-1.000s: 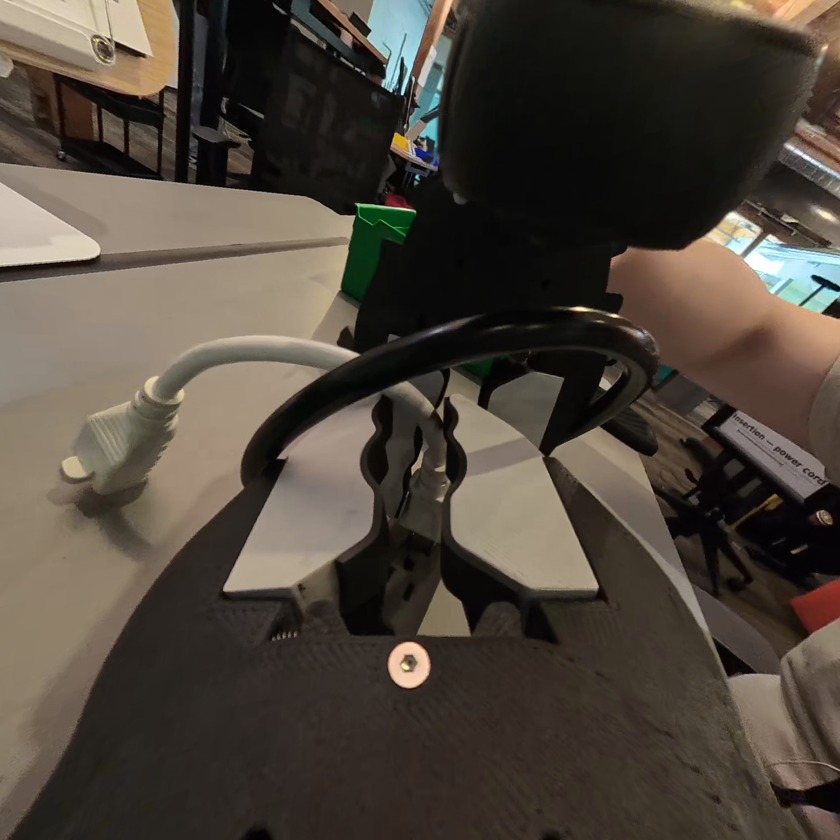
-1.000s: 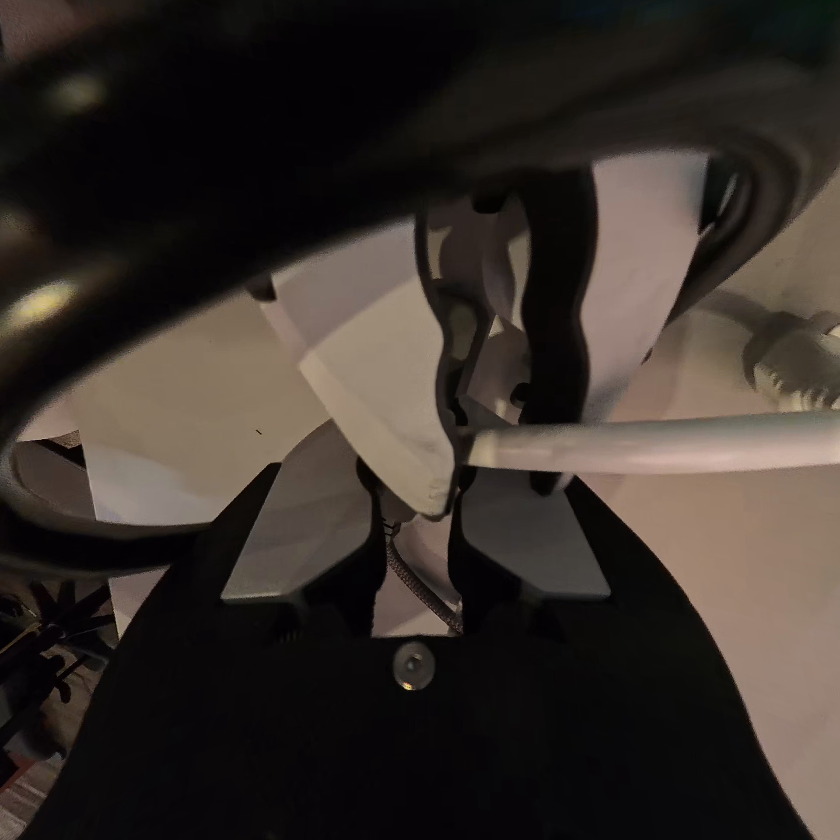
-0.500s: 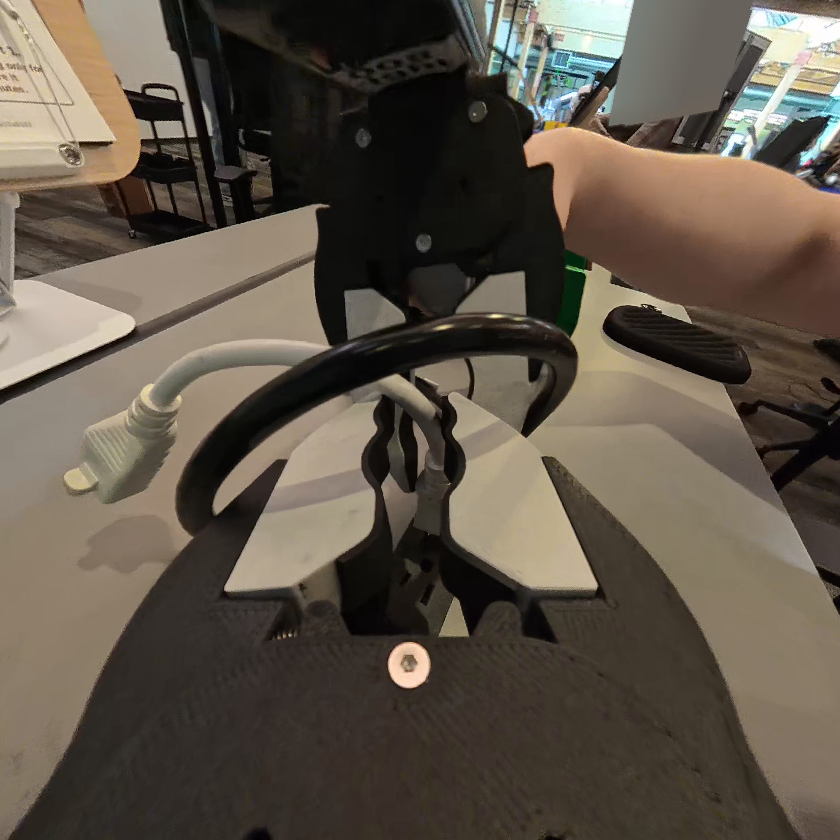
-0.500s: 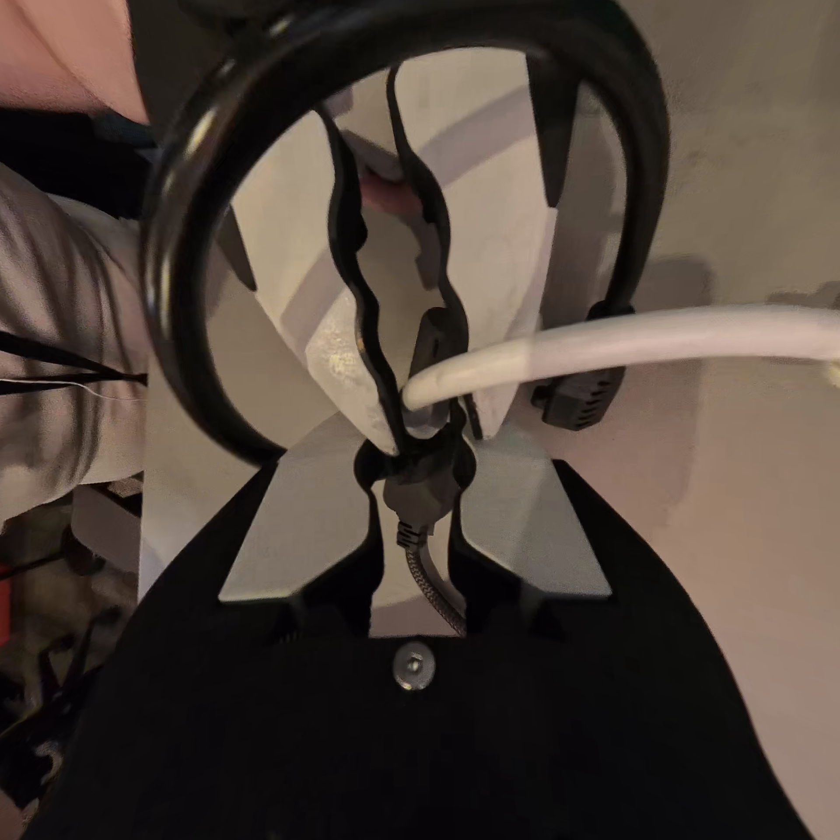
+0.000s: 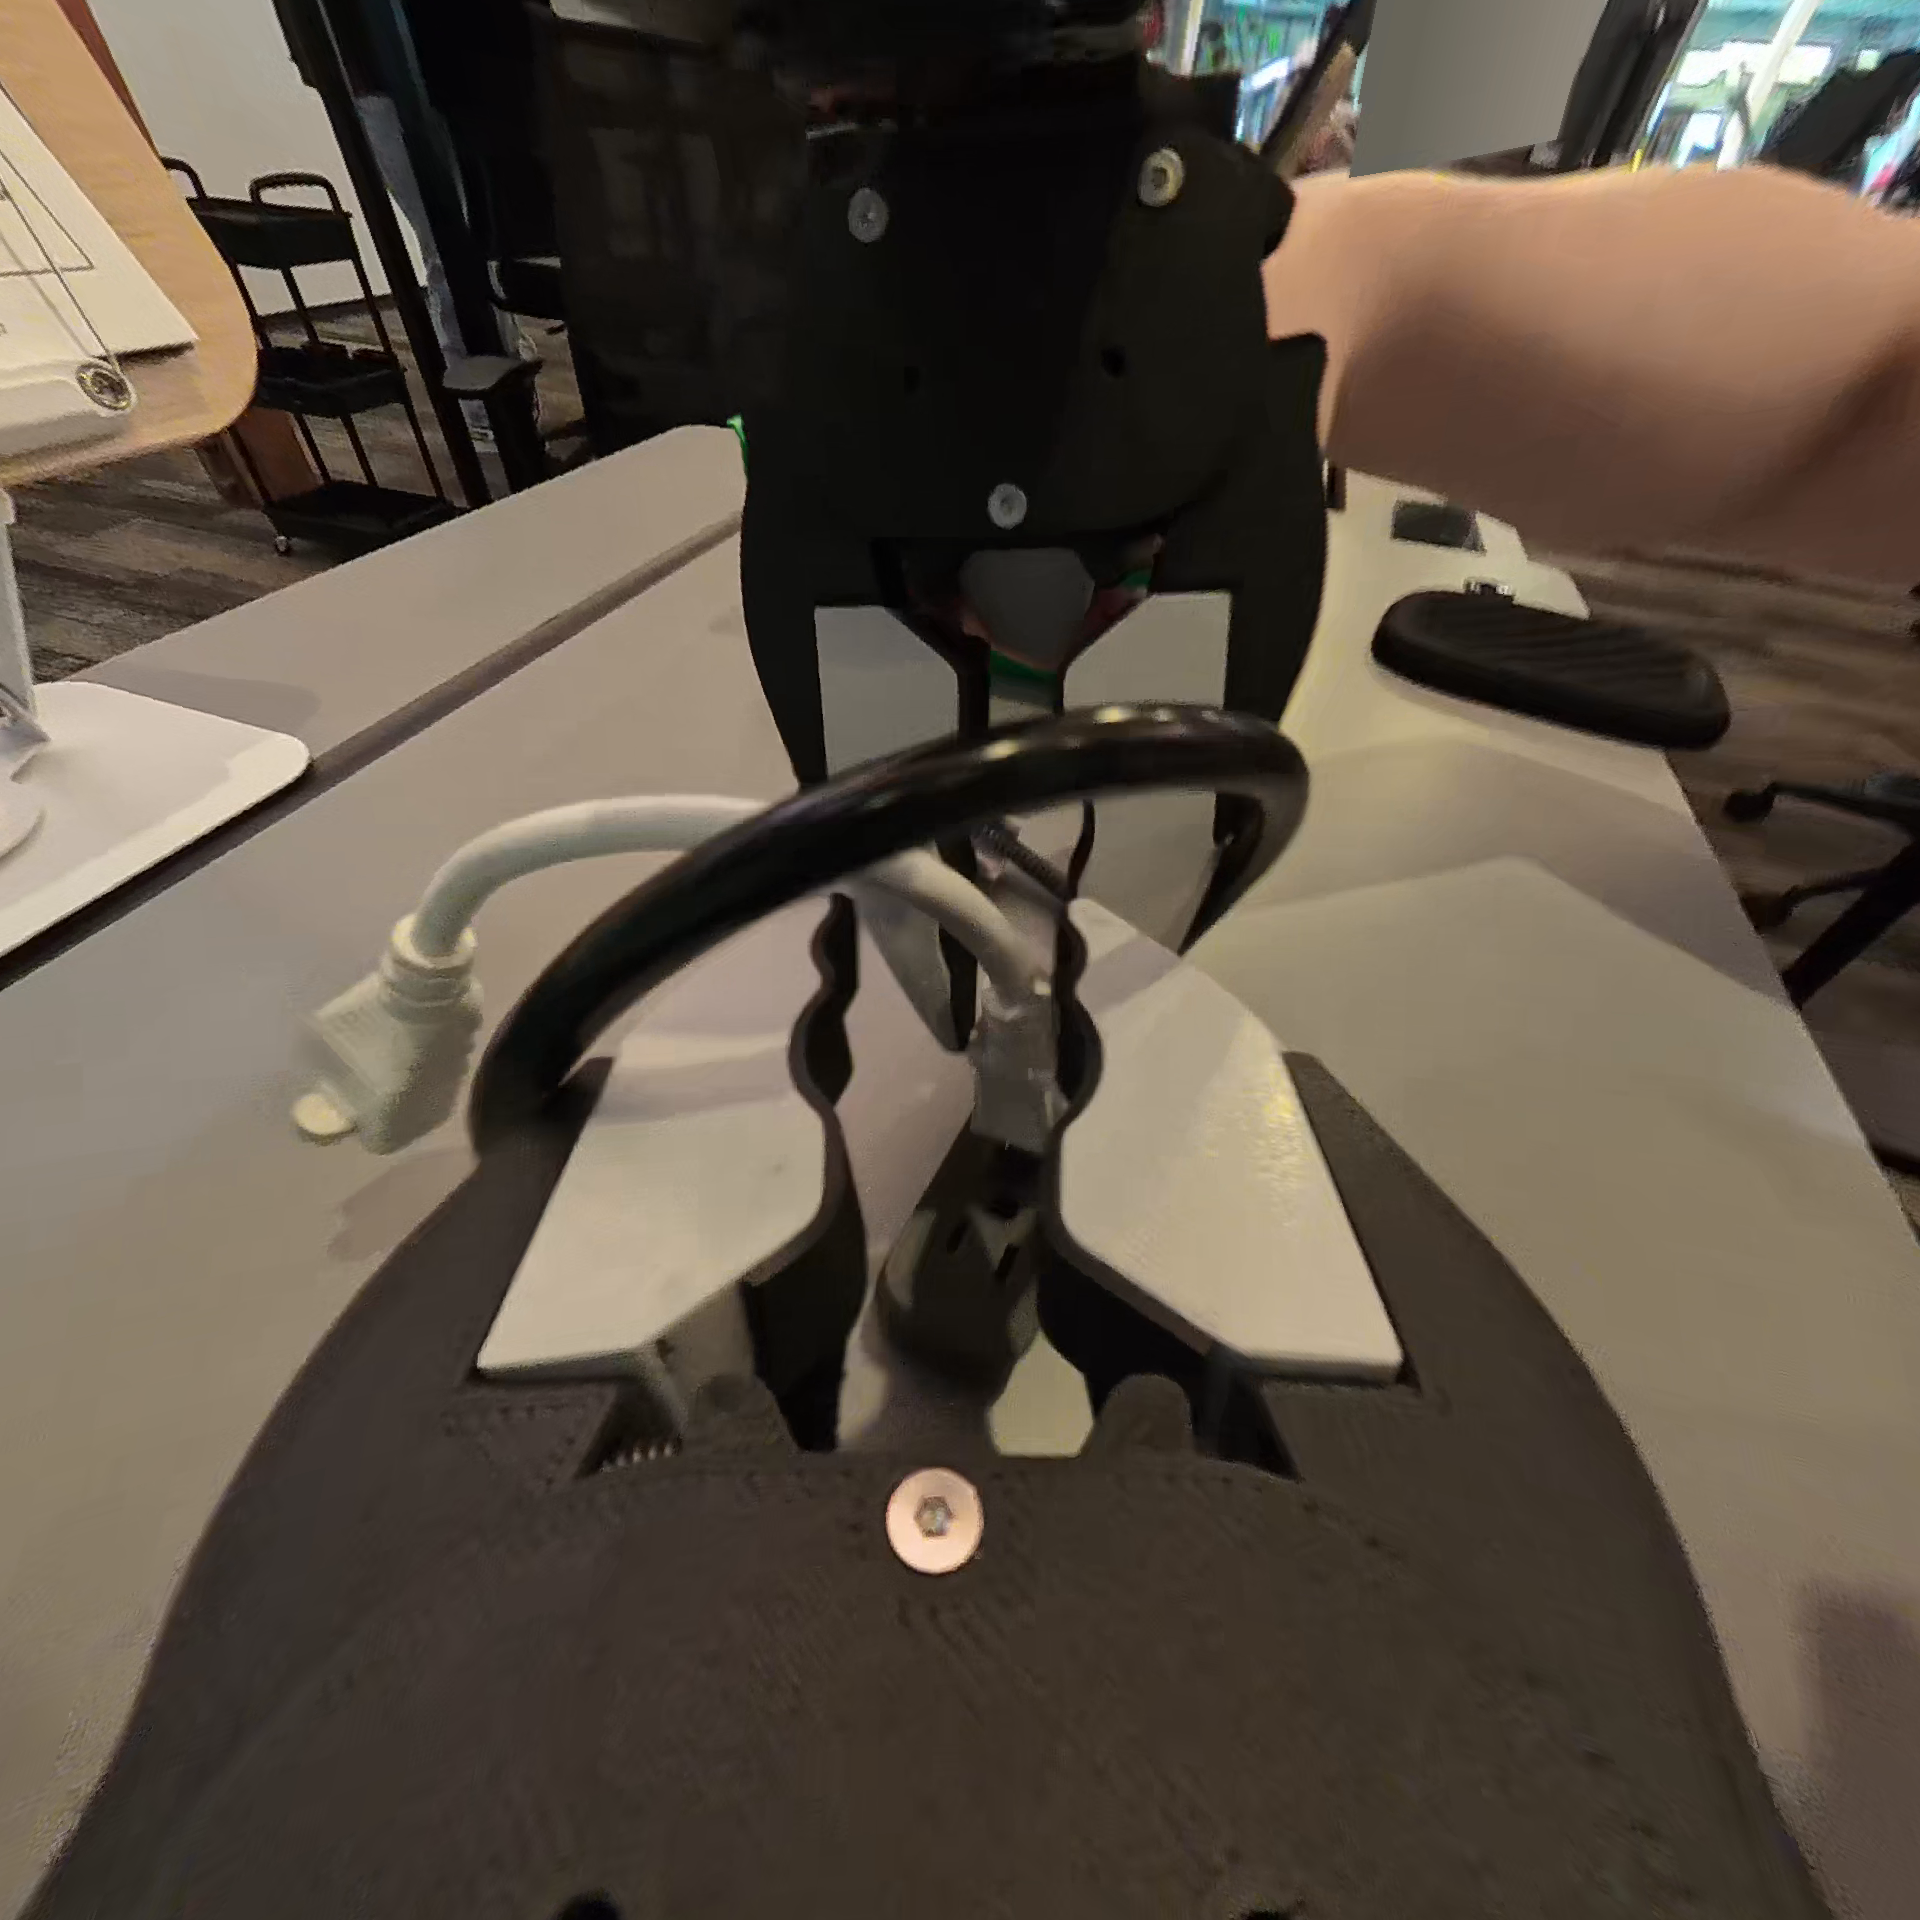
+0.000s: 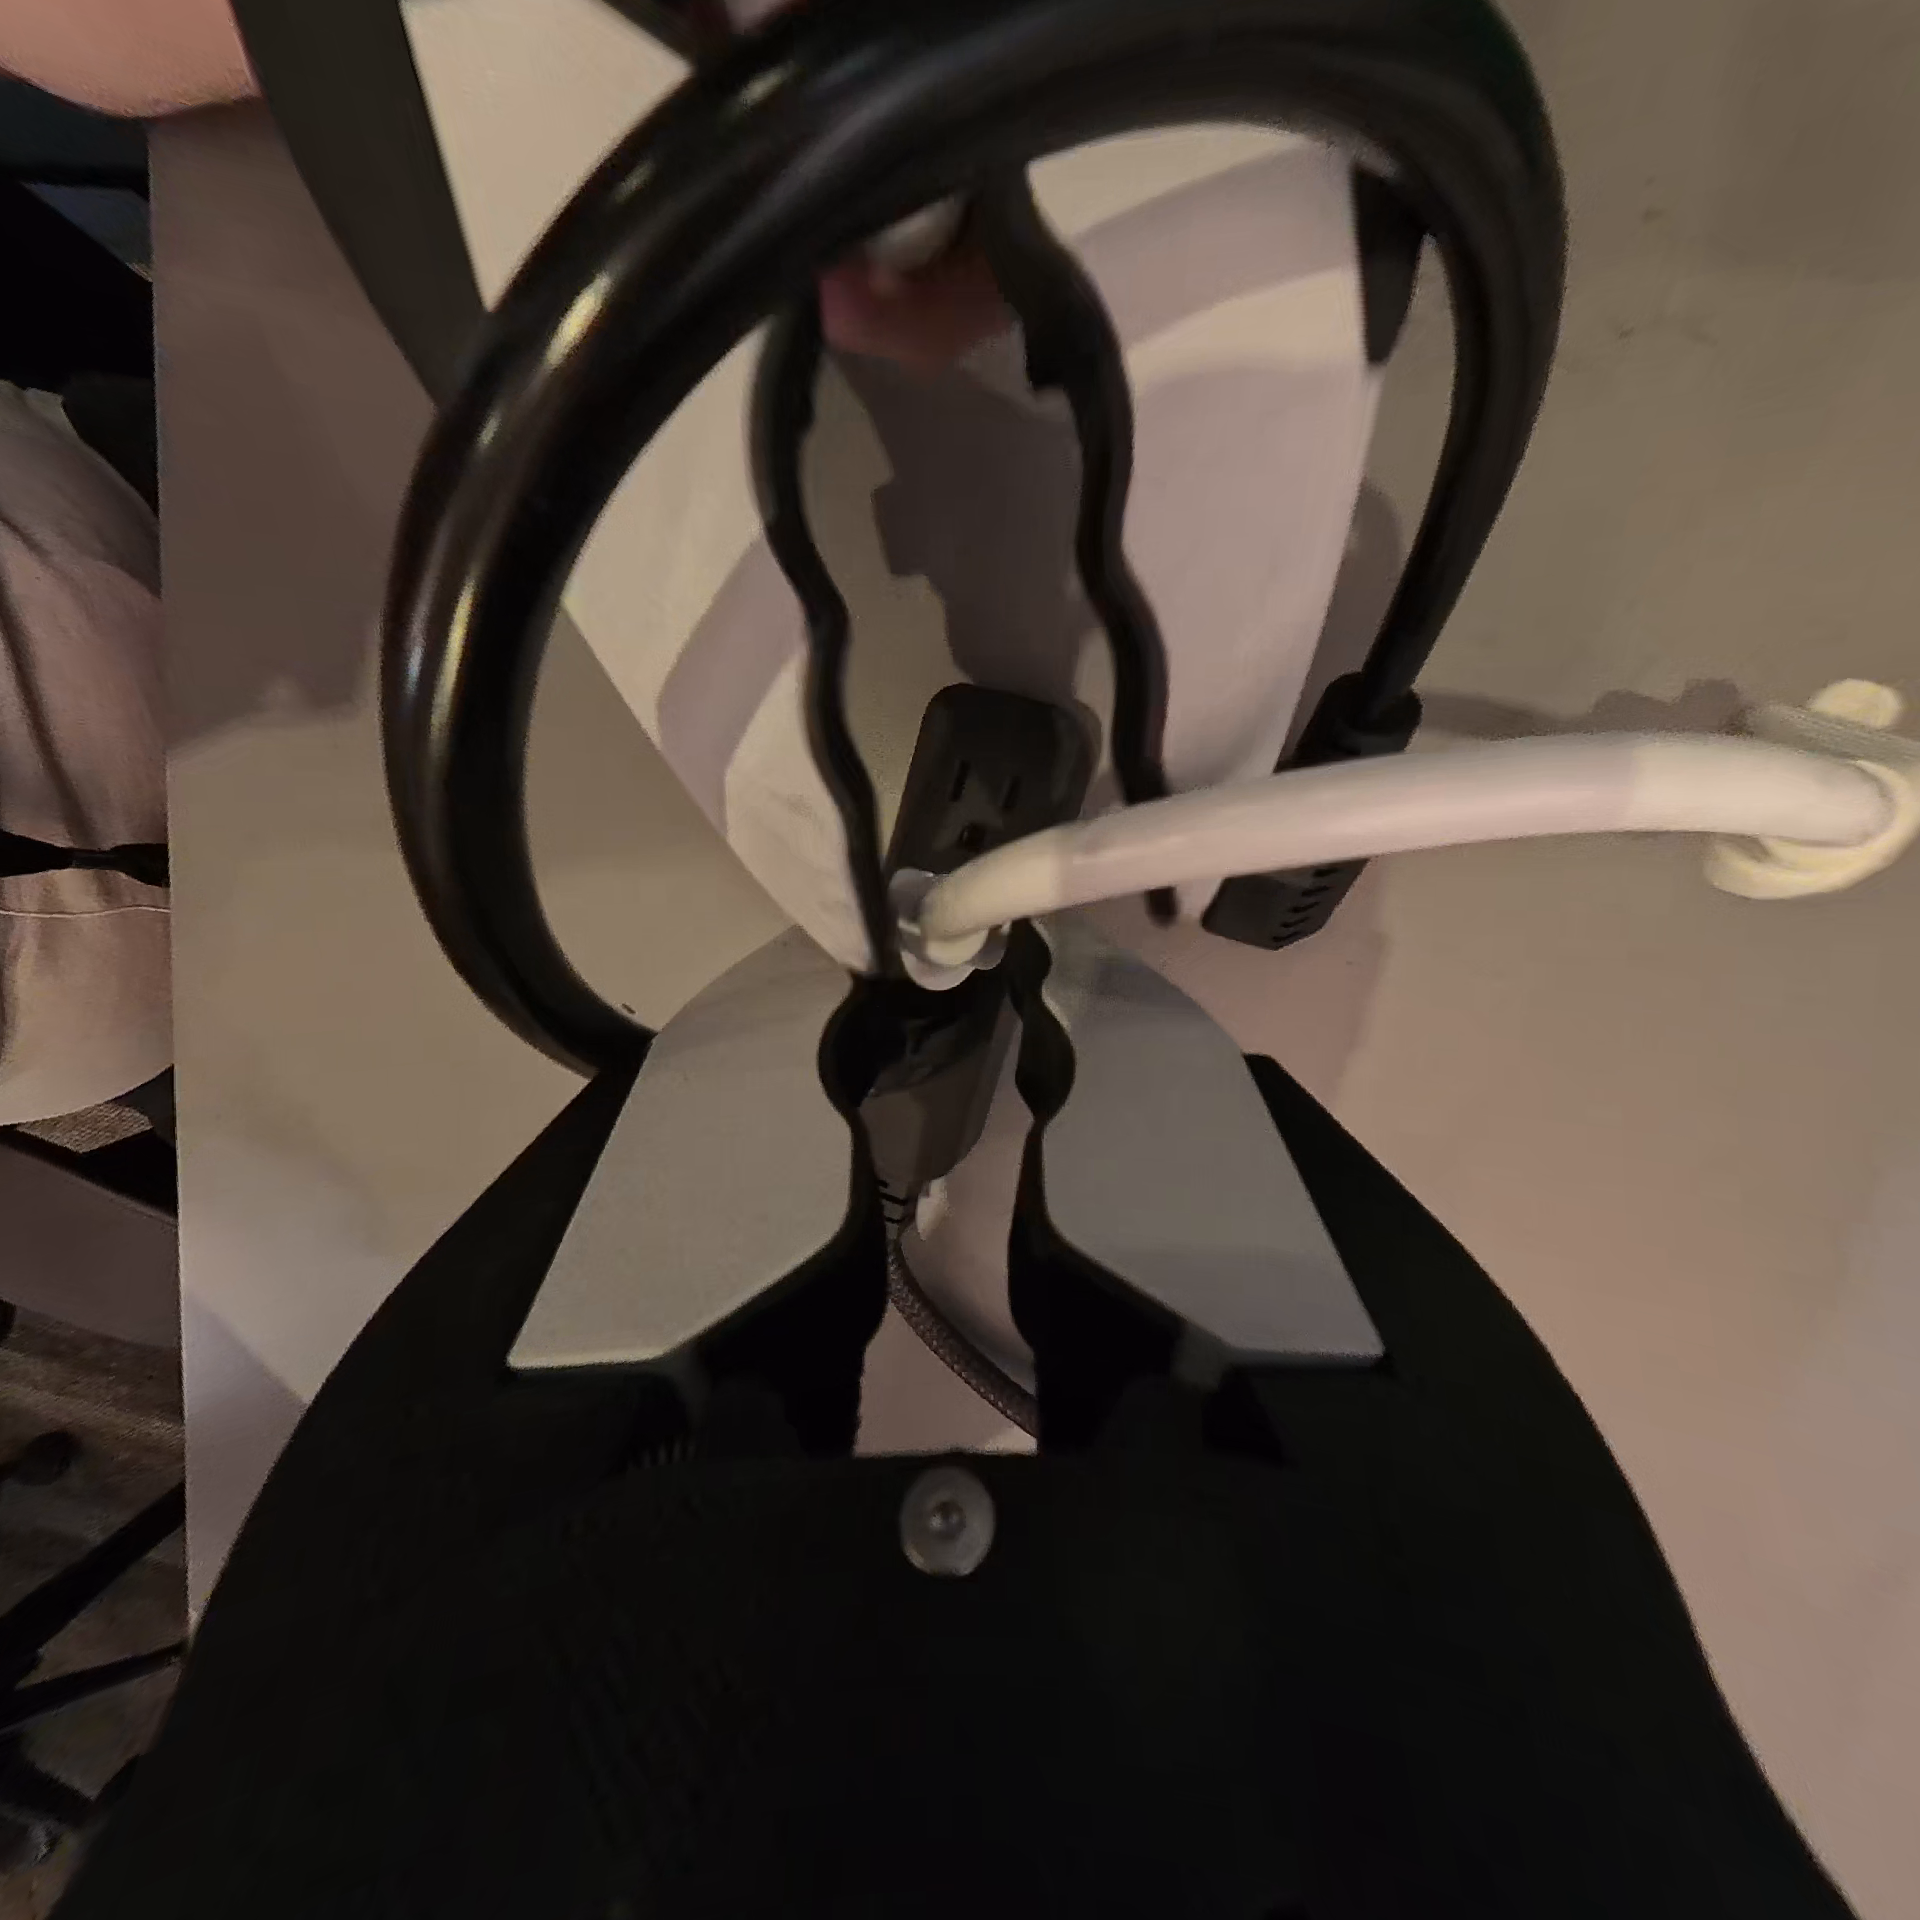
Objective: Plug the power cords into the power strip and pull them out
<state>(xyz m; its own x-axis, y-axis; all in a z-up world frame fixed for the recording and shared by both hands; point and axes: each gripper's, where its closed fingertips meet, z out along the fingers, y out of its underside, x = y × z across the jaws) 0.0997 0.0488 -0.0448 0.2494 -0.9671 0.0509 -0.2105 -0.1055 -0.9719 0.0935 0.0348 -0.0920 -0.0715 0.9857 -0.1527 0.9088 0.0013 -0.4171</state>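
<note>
A small black power strip (image 6: pixel 997 774) is held in the air over the grey table (image 5: pixel 312 1351). My right gripper (image 6: pixel 940 997) is shut on its cable end, and its braided cable (image 6: pixel 961 1345) runs back between the fingers. A white plug (image 5: pixel 1013 1060) sits in the strip (image 5: pixel 961 1278). Its white cord (image 6: pixel 1455 805) runs to a white angled plug (image 5: pixel 395 1049) lying on the table. My left gripper (image 5: pixel 951 935) faces the right one, open, with its jaws either side of the white plug. A thick black cord (image 5: pixel 935 790) loops over both grippers. Its black plug (image 6: pixel 1288 904) lies on the table.
A person's forearm (image 5: pixel 1558 364) holds the right gripper's body (image 5: pixel 1029 364). A white stand base (image 5: pixel 135 790) sits at the table's far left. A black pad (image 5: pixel 1548 665) lies at the far right near the table edge. Chair legs (image 5: pixel 1849 904) stand beyond it. The tips of one gripper are about 5 cm away from the tips of the other.
My left gripper's jaws have opened off the white plug, which stays in the power strip. The right gripper still holds the strip and has tilted more upright.
</note>
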